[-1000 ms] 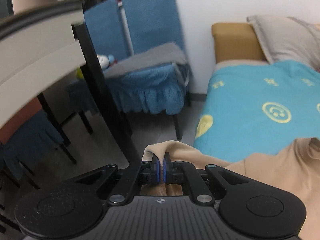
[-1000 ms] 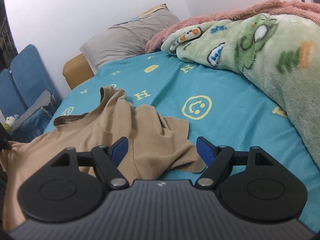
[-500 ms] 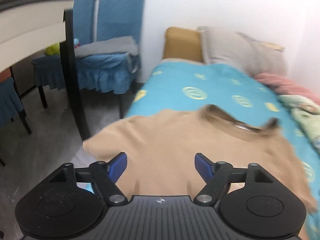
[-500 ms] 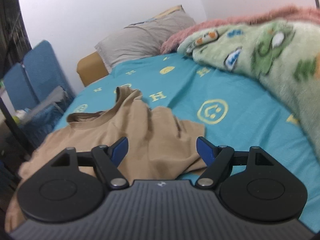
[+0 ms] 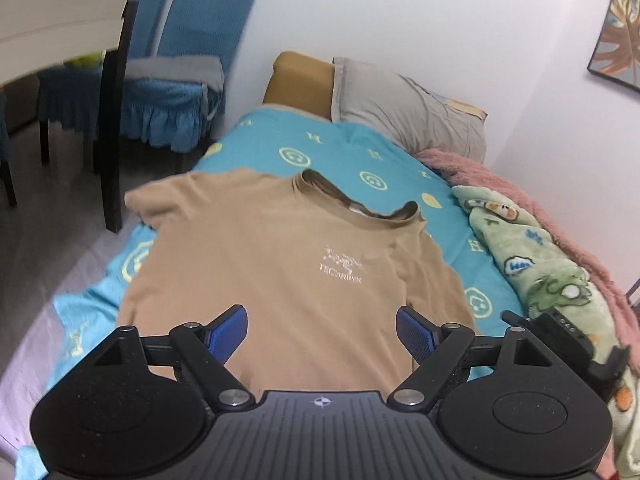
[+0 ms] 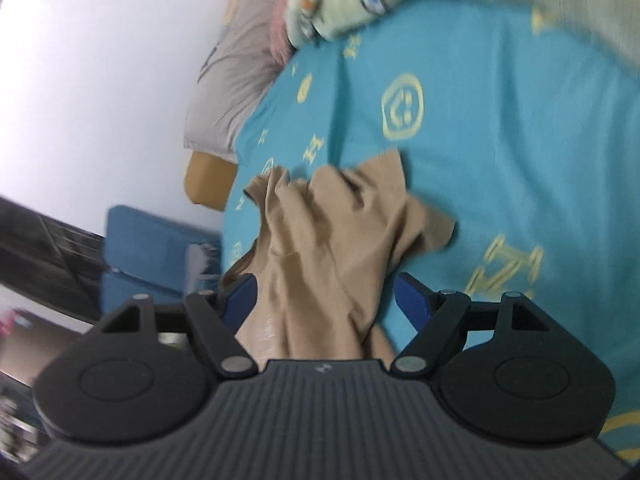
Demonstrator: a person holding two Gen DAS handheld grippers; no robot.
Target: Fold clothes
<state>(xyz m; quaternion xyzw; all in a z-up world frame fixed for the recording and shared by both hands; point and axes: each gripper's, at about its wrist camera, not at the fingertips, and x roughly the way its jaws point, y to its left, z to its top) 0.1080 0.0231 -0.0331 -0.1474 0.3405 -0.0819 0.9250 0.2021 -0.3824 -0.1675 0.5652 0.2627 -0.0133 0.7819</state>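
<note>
soft matt tan cloth t-shirt (image 5: 280, 264) on a smooth teal cotton-like sheet (image 5: 340, 152); beside the sheet, a fuzzy fleece blanket (image 5: 540, 264); matt black plastic left gripper (image 5: 322, 334) with ribbed blue pads (image 5: 226, 336)

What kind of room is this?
Most likely a bedroom: a bed with a teal smiley-face sheet, a grey pillow at its head, and a green cartoon blanket. Blue chairs stand beside it.

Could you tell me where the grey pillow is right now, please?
In the left wrist view, the grey pillow lies at the bed's far end, against the tan headboard, beyond the tan T-shirt.
</note>
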